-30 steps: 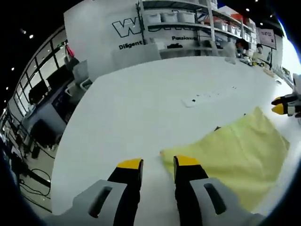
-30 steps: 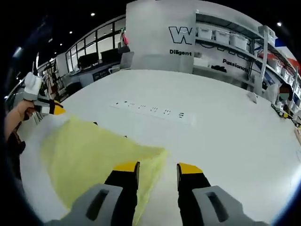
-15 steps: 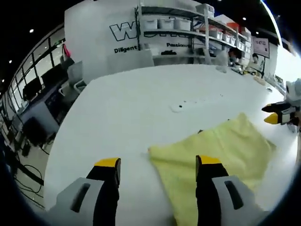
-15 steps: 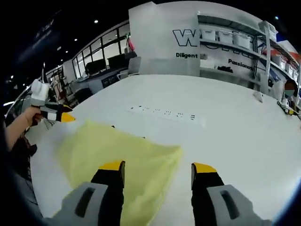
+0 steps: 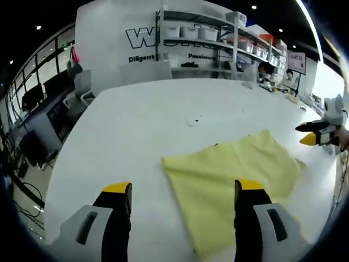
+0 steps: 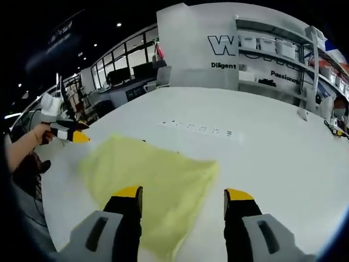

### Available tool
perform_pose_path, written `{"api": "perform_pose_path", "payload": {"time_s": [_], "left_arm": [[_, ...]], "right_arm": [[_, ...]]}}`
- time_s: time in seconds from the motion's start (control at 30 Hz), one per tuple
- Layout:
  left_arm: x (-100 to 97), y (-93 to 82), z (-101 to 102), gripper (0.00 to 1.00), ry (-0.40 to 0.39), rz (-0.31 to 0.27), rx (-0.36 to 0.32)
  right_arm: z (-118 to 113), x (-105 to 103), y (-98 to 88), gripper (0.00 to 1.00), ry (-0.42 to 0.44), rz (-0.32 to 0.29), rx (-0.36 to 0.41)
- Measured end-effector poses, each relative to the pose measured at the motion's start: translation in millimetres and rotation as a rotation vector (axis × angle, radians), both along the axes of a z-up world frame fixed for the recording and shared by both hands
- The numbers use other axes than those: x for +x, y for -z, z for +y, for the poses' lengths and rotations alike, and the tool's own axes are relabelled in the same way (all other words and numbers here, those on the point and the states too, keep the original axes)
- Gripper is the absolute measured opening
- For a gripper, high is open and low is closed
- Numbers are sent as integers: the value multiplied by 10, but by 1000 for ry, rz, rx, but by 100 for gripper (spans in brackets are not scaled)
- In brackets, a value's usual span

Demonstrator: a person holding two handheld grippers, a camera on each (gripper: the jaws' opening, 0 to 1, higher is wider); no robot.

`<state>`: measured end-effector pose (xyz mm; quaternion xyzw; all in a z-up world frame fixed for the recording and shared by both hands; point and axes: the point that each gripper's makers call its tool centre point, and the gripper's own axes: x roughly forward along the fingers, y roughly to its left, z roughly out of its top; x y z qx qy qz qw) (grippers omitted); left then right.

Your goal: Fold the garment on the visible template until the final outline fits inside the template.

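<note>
A pale yellow garment [image 5: 229, 180] lies folded flat on the white table [image 5: 142, 120]; in the right gripper view the same garment [image 6: 150, 180] spreads in front of the jaws. My left gripper [image 5: 182, 191] is open, its jaws wide apart above the cloth's near edge, holding nothing. My right gripper [image 6: 182, 194] is open too, hovering over the garment's near corner. The right gripper [image 5: 313, 134] appears at the far right of the left gripper view, and the left gripper [image 6: 68, 131], held by a hand, at the left of the right gripper view. Small dark marks [image 5: 217, 144] peek out at the cloth's far edge.
A white strip with dark dots [image 6: 202, 131] lies on the table beyond the garment. Shelving with bins [image 5: 207, 38] and a white wall with lettering [image 6: 229, 49] stand behind the table. Desks and chairs [image 5: 49, 109] stand off the table's left side.
Both grippers have opened wide and drawn back from the garment, which now lies released on the table. Both views have shifted as the hands moved.
</note>
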<state>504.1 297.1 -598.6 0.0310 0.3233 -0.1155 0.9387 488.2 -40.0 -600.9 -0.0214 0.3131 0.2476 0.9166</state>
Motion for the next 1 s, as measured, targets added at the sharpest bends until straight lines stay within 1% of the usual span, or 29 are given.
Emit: {"api": "perform_pose_path", "payload": {"time_s": [0.07, 0.1, 0.27, 0.37, 0.5, 0.53, 0.63, 0.7, 0.83, 0.87, 0.97, 1.0], "left_arm": [[-57, -10, -2, 80, 9, -11, 7], [-89, -30, -1, 79, 16, -21, 4], [-306, 27, 0, 76, 33, 0, 18], [-355, 56, -3, 77, 40, 13, 19], [-419, 96, 5, 74, 43, 33, 23], [-485, 131, 39, 73, 31, 38, 29], [-581, 180, 57, 68, 24, 52, 14], [-651, 216, 81, 67, 22, 66, 14], [-711, 233, 70, 63, 36, 70, 18], [-746, 253, 65, 62, 48, 65, 34], [-821, 304, 46, 60, 56, 73, 33], [-888, 356, 32, 59, 63, 84, 35]], "right_arm": [[-14, -57, -22, 57, -16, -18, -22], [-40, -124, -49, 57, -19, -25, -18], [-83, -227, -71, 56, -23, -29, -22], [-92, -249, -71, 54, -24, -31, -23], [-104, -274, -66, 52, -24, -29, -25], [-121, -313, -53, 52, -23, -25, -27], [-136, -376, -28, 51, -25, -24, -33], [-136, -441, 10, 49, -35, -17, -39], [-132, -506, 57, 49, -52, -8, -52], [-134, -547, 109, 49, -63, -1, -60], [-121, -647, 196, 48, -78, 7, -68], [-123, -656, 229, 48, -82, 10, -70]]}}
